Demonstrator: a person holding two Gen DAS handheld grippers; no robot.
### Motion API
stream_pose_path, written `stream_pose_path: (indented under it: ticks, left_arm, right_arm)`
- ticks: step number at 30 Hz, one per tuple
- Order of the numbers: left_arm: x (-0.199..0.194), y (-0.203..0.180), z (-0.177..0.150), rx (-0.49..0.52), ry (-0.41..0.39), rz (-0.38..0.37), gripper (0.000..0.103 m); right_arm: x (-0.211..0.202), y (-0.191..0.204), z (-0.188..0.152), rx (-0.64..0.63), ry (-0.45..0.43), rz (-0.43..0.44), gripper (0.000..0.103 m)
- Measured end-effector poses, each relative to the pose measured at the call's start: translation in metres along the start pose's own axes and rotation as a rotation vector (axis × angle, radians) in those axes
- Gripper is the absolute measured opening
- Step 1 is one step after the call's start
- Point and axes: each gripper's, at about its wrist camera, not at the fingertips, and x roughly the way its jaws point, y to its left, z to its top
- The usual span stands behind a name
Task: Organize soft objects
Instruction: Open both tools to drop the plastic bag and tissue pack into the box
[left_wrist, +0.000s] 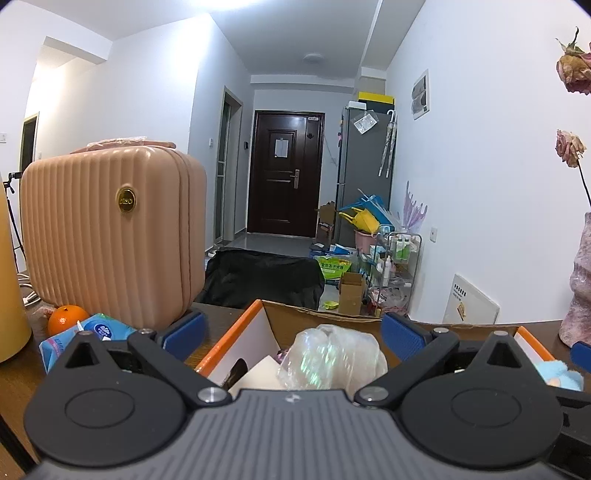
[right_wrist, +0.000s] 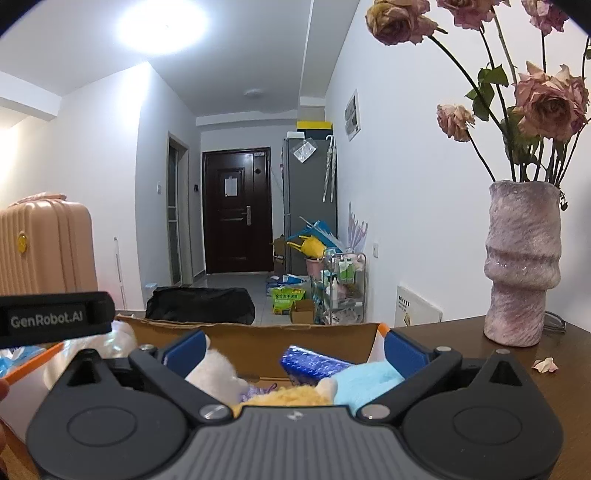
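Both grippers hang over the cardboard box (left_wrist: 236, 334), jaws spread wide, nothing pinched. Under the left gripper (left_wrist: 293, 334) lies a clear plastic bag (left_wrist: 332, 356) inside the box; under the right gripper (right_wrist: 295, 347) lie plush toys (right_wrist: 218, 369) and a blue cloth (right_wrist: 365, 380). Beside the box stands a vase (right_wrist: 521, 266).

Home hallway: entry door (left_wrist: 283, 171), fridge (left_wrist: 364, 173), suitcase (left_wrist: 110, 236), flower vase (right_wrist: 522, 262).
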Motion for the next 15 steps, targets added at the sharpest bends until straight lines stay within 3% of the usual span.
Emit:
stream_pose_path:
  ticks: [15]
  left_arm:
    - [-0.0009,0.0028,-0.0050,0.011,-0.005,0.010,0.103]
  right_arm:
    - [-0.0058,0.0001,-0.0007,0.001,-0.007,-0.009,0.103]
